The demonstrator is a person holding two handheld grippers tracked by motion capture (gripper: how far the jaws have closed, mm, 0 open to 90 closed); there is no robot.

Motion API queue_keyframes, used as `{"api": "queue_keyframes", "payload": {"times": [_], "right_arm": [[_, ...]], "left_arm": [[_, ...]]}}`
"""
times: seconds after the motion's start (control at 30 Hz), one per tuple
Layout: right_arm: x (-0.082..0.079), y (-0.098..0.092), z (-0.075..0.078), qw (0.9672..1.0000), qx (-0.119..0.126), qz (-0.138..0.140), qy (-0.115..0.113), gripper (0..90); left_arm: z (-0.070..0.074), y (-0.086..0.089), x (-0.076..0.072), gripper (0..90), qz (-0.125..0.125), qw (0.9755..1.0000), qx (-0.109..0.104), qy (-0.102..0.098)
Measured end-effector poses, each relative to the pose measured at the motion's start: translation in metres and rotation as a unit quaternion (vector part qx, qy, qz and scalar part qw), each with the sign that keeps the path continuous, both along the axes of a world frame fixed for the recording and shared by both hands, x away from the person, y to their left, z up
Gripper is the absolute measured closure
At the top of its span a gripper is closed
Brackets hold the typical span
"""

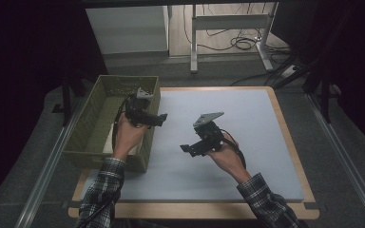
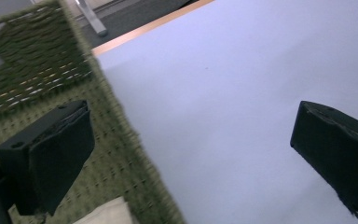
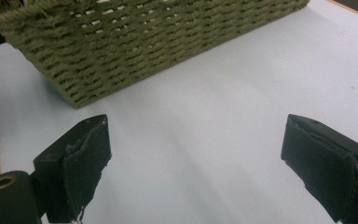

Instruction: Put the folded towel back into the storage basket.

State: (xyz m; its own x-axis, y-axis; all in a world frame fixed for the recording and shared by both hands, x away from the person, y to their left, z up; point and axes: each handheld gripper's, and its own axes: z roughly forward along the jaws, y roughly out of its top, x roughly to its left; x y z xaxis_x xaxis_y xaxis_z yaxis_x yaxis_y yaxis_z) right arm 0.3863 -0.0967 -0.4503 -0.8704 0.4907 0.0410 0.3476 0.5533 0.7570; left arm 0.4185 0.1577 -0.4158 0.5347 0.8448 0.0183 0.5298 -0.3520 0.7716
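Left hand-held gripper (image 1: 163,117) hangs over the near rim of the woven basket (image 1: 86,124), jaws spread and empty. A pale cloth (image 1: 110,144) lies inside. Right hand-held gripper (image 1: 185,148), also spread and empty, faces the basket over the bare bench (image 1: 247,142), likely to steady it.

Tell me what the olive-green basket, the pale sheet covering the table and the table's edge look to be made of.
Olive-green woven basket: twisted cord or paper rope by the look, matte, with rows of strands and small gaps showing light. Pale blue-grey sheet: smooth, matte and seamless, perhaps foam or a plastic mat; the look leaves it open. Table edge: light wood or wood-look laminate, tan with a slight sheen.
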Motion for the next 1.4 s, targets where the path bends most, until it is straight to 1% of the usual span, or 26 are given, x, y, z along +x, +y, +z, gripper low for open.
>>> {"api": "queue_keyframes", "payload": {"times": [0.23,0.4,0.43,0.47,0.5,0.57,0.6,0.67,0.8,0.9,1.1,1.3,1.4], "right_arm": [[-0.002,-0.021,-0.002,0.9999,0.000,-0.012,-0.001,8.0],[-0.004,-0.035,-0.002,0.9997,0.006,-0.023,0.000,8.0],[-0.004,-0.038,-0.002,0.9997,0.008,-0.024,0.000,8.0],[-0.004,-0.041,-0.003,0.9996,0.009,-0.026,0.000,8.0],[-0.004,-0.044,-0.003,0.9996,0.009,-0.028,0.000,8.0],[-0.005,-0.049,-0.003,0.9994,0.012,-0.032,0.000,8.0],[-0.006,-0.051,-0.003,0.9994,0.012,-0.034,0.000,8.0],[-0.006,-0.057,-0.004,0.9992,0.013,-0.036,0.001,8.0],[-0.008,-0.067,-0.005,0.9990,0.015,-0.042,0.001,8.0],[-0.009,-0.075,-0.005,0.9988,0.016,-0.047,0.003,8.0],[-0.010,-0.091,-0.008,0.9981,0.021,-0.058,0.005,8.0],[-0.012,-0.106,-0.011,0.9975,0.023,-0.066,0.006,8.0],[-0.013,-0.112,-0.013,0.9973,0.021,-0.070,0.007,8.0]], "left_arm": [[-0.004,-0.019,0.001,0.0,-0.016,0.9999,-0.006,0.002],[-0.006,-0.031,0.002,0.0,-0.027,0.9996,-0.008,0.002],[-0.006,-0.034,0.002,0.0,-0.027,0.9996,-0.004,0.003],[-0.006,-0.036,0.002,0.0,-0.026,0.9997,0.005,-0.001],[-0.005,-0.037,0.001,0.0,-0.026,0.9996,0.006,-0.004],[-0.005,-0.038,0.001,0.0,-0.030,0.9995,-0.010,-0.001],[-0.004,-0.040,0.001,0.0,-0.032,0.9994,-0.013,0.001],[-0.005,-0.044,0.001,0.0,-0.036,0.9993,-0.010,0.001],[-0.005,-0.053,0.002,0.0,-0.044,0.9990,-0.012,0.003],[-0.006,-0.060,0.001,0.0,-0.050,0.9987,-0.009,0.004],[-0.011,-0.074,0.001,0.0,-0.062,0.9980,-0.012,0.006],[-0.018,-0.082,-0.002,0.0,-0.069,0.9974,-0.016,0.007],[-0.023,-0.087,-0.005,0.0,-0.073,0.9972,-0.012,0.005]]}}
